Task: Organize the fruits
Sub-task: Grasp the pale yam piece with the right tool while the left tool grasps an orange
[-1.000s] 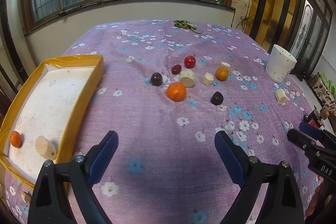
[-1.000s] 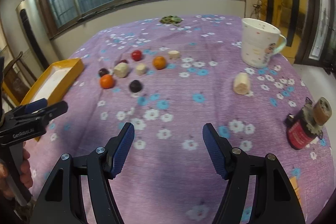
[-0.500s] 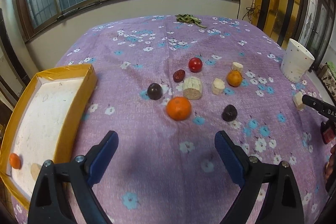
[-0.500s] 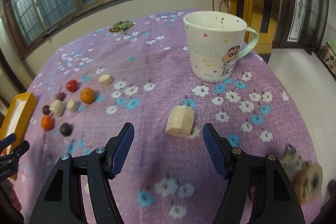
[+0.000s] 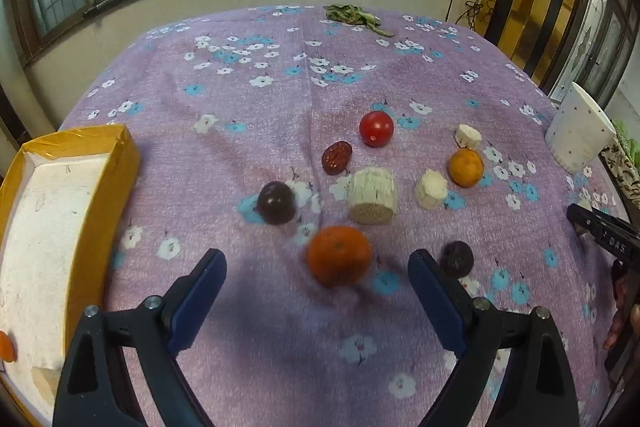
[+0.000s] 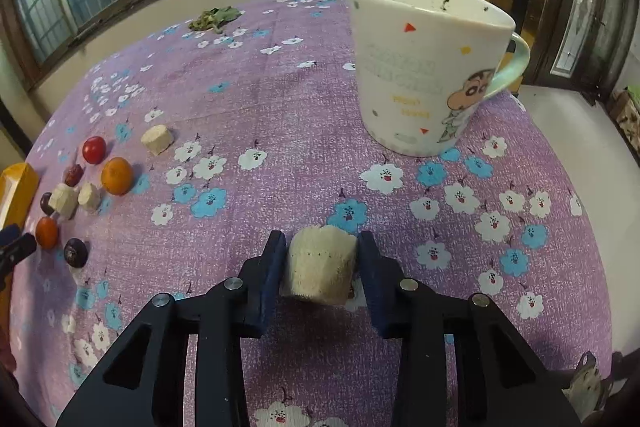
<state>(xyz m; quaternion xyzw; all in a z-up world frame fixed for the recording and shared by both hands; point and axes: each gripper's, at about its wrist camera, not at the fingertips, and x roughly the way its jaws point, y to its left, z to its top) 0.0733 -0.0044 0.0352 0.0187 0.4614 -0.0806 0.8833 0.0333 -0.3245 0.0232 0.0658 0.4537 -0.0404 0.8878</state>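
A: Nearest the right wrist camera, what does the right gripper (image 6: 322, 269) have?

B: A pale chunk (image 6: 322, 269) of cut fruit sits between its blue fingers (image 6: 269, 277), which have just been closing; both pads now lie against its sides, and it rests on the purple flowered cloth of the table (image 6: 248, 115).

A: And behind it?

B: A white cartoon mug (image 6: 430, 67) stands upright farther back to the right. Well off to the left lies the cluster of fruit, and at the far edge a heap of green leaves (image 6: 216, 17).

A: The left gripper (image 5: 316, 283)?

B: Its fingers (image 5: 198, 301) stand wide apart with nothing held. A large orange (image 5: 339, 255) lies on the cloth just ahead, between their tips but untouched, and a dark plum (image 5: 457, 259) is beside the right-hand tip.

A: Beyond those?

B: Another dark plum (image 5: 276, 202), a big pale chunk (image 5: 373, 195), a smaller one (image 5: 431, 189) and a small orange (image 5: 465, 167); then a dark red date (image 5: 337, 157), a tomato (image 5: 376, 128) and a third small pale piece (image 5: 469, 135).

A: And the tray?

B: The yellow-rimmed tray (image 5: 100, 163) sits at the left edge, with a small orange fruit (image 5: 6, 346) in its near corner.
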